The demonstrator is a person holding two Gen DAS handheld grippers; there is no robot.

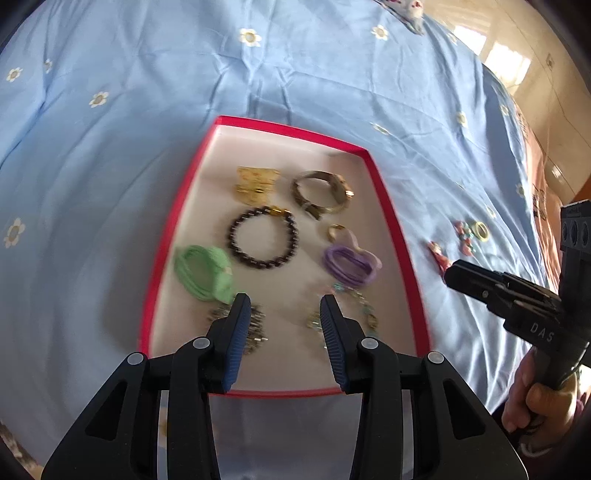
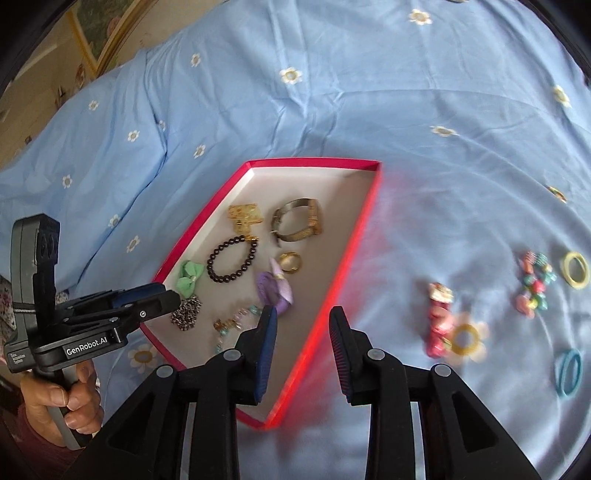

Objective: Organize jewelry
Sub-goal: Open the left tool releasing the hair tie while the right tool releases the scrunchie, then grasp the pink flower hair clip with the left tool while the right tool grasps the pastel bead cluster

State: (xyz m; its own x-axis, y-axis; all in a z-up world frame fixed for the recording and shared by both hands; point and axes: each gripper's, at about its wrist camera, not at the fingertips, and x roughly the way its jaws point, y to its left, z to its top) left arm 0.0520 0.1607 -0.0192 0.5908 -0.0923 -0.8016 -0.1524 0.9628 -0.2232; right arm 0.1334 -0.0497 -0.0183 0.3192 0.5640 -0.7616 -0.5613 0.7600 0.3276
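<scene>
A red-rimmed box (image 1: pixel 386 199) (image 2: pixel 364 218) lies on the blue bedspread. It holds a gold clasp (image 1: pixel 256 182), a metal bangle (image 1: pixel 321 192), a dark bead bracelet (image 1: pixel 262 238) (image 2: pixel 232 264), a green hair tie (image 1: pixel 205 271), a purple hair tie (image 1: pixel 349 264), a gold ring (image 2: pixel 290 262) and chains. My left gripper (image 1: pixel 283 306) is open and empty over the box's near end. My right gripper (image 2: pixel 303 317) is open and empty over the box's right rim. Loose on the bed are a pink piece (image 2: pixel 439 319), a yellow flower ring (image 2: pixel 466 338), colourful beads (image 2: pixel 533 284), a yellow ring (image 2: pixel 575 269) and blue ties (image 2: pixel 568 373).
The blue flowered bedspread (image 1: pixel 147 110) covers the whole bed. The floor (image 1: pixel 546 74) shows past the bed's right edge in the left wrist view. A framed picture (image 2: pixel 99 33) stands at the upper left in the right wrist view.
</scene>
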